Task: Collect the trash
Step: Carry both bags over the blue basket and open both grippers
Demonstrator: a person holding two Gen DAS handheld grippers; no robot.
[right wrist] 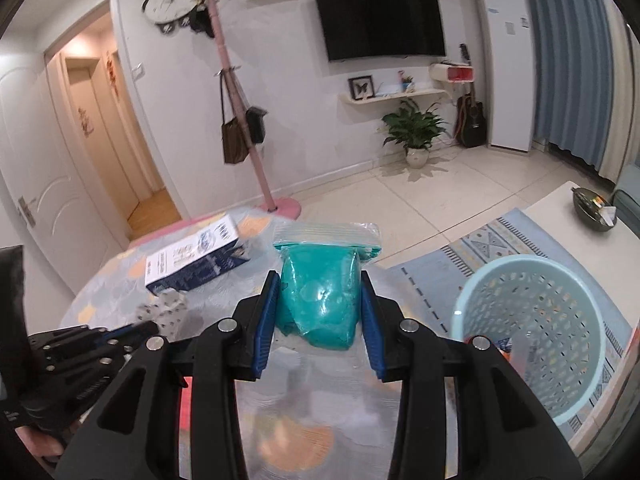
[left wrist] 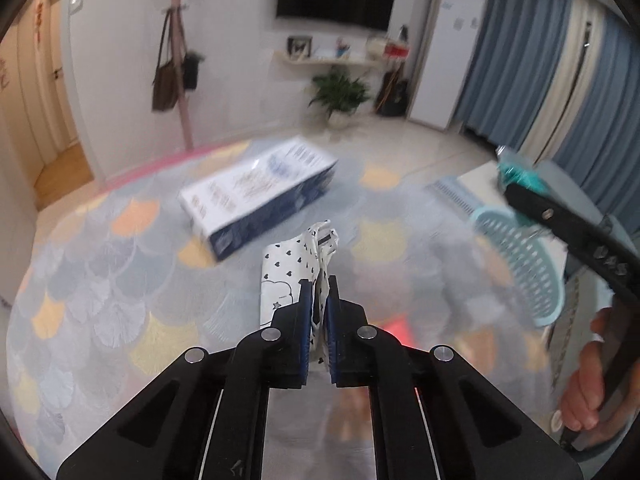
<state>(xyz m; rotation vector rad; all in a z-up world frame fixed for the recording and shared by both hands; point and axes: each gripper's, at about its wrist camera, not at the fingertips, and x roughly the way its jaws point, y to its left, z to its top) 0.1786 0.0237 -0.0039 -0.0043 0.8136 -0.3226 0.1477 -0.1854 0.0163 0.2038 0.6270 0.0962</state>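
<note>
Trash in both tools: the left tool (left wrist: 319, 296) pinches a wrapper (left wrist: 298, 264), the right tool (right wrist: 319, 300) grips a teal bag (right wrist: 320, 292). Next, I'd say, both go to the basket (right wrist: 532, 340) at right; a box (right wrist: 196, 260) lies far left.

At the centre of the frame the right gripper (right wrist: 320, 292) clamps a zip-top plastic bag (right wrist: 320, 292) filled with teal material between its blue-padded fingers (right wrist: 267, 320). At lower right stands a pale blue perforated basket (right wrist: 576, 320), with some items visible inside it. At left of centre a blue and white box (right wrist: 196, 258) lies on the patterned rug (right wrist: 120, 280). The left gripper (right wrist: 80, 344) shows at the lower left edge, its jaw state unclear.
</note>
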